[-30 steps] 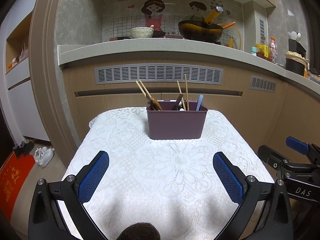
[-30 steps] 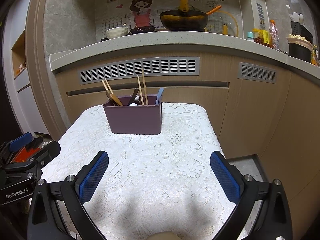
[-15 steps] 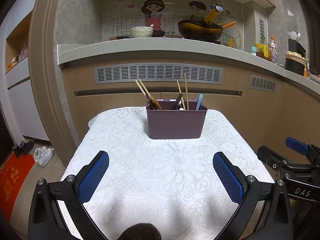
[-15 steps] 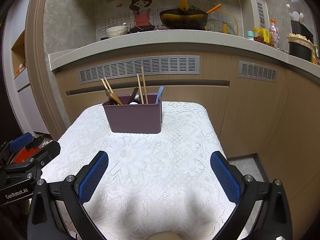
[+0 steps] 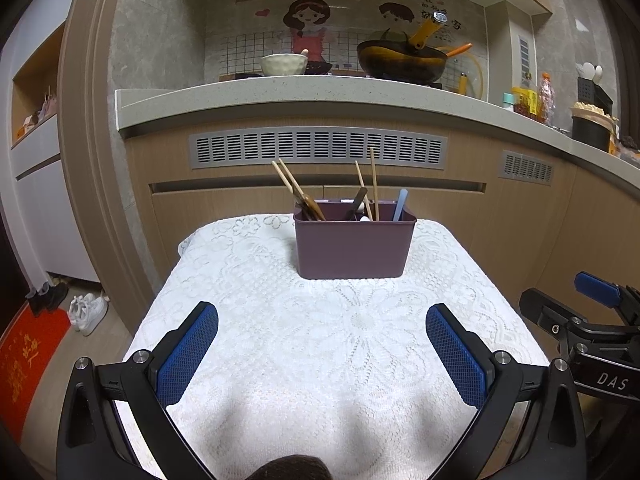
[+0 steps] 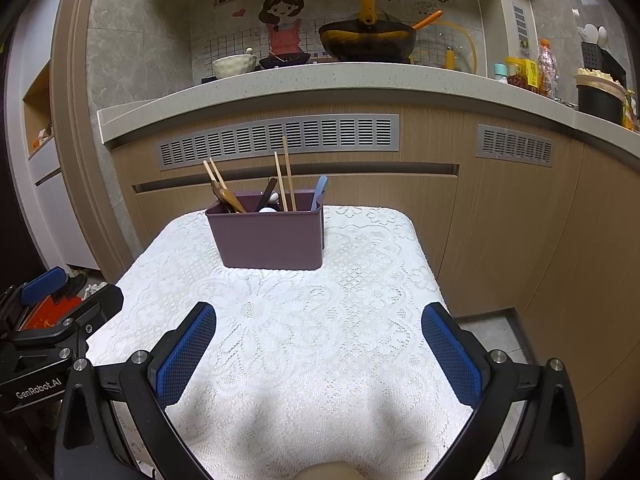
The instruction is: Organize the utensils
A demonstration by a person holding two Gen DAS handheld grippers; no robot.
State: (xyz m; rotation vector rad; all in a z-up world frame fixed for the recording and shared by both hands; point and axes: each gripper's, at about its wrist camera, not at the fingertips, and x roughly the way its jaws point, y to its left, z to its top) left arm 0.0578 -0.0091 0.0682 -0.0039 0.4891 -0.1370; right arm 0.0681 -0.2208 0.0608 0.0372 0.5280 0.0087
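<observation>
The table (image 5: 320, 360), draped in white lace cloth, carried one purple rectangular plastic utensil holder (image 5: 352, 246) at its far centre. Inside stood four wooden chopsticks (image 5: 374, 188), one light-blue handle (image 5: 399, 205) and several darker utensils too crowded to count. Left gripper (image 5: 322, 356) and right gripper (image 6: 318, 354) hovered released, empty. Approach from above, grasping one handle at a time.

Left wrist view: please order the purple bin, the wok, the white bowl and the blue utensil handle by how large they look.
1. Purple bin, largest, though it is also nearest.
2. Wok.
3. White bowl.
4. Blue handle, smallest; only the part above the bin's rim shows.
The wok and bowl stand farther back on the counter, so their true sizes are unsure.
</observation>
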